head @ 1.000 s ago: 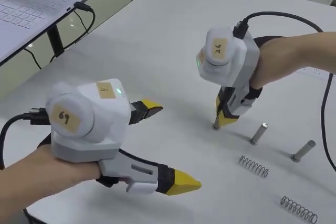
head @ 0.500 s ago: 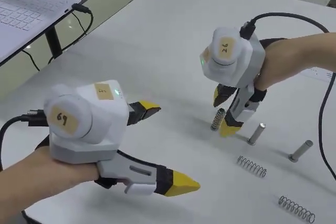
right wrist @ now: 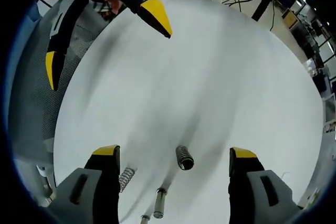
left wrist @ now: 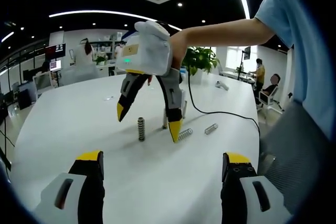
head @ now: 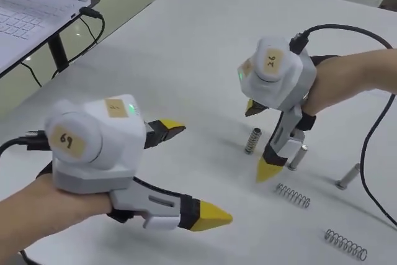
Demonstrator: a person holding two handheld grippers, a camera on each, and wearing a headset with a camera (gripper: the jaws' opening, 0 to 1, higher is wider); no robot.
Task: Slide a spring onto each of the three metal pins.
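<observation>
On the white table [head: 186, 48] stand three metal pins. The nearest pin [head: 252, 140] wears a spring [right wrist: 184, 158], also visible as a coiled post [left wrist: 140, 128]. My right gripper [head: 259, 139] hangs open just above it, one jaw on each side, touching nothing. Two bare pins [head: 298, 157] [head: 347, 177] stand to its right. In front of them lie two loose springs [head: 292, 195] [head: 345, 244]. My left gripper [head: 191, 173] hovers open and empty at the near left, apart from everything. It also appears as two yellow-tipped jaws [right wrist: 105, 43].
A laptop [head: 31, 4] sits on a side stand at the far left, beyond the table's edge. The right gripper's black cable [head: 372, 134] loops across the table's right side. People sit at desks in the background [left wrist: 260, 74].
My right gripper has opened, let go of the spring, which now sits on the first pin, and lifted a little to the right. The left gripper has stayed put.
</observation>
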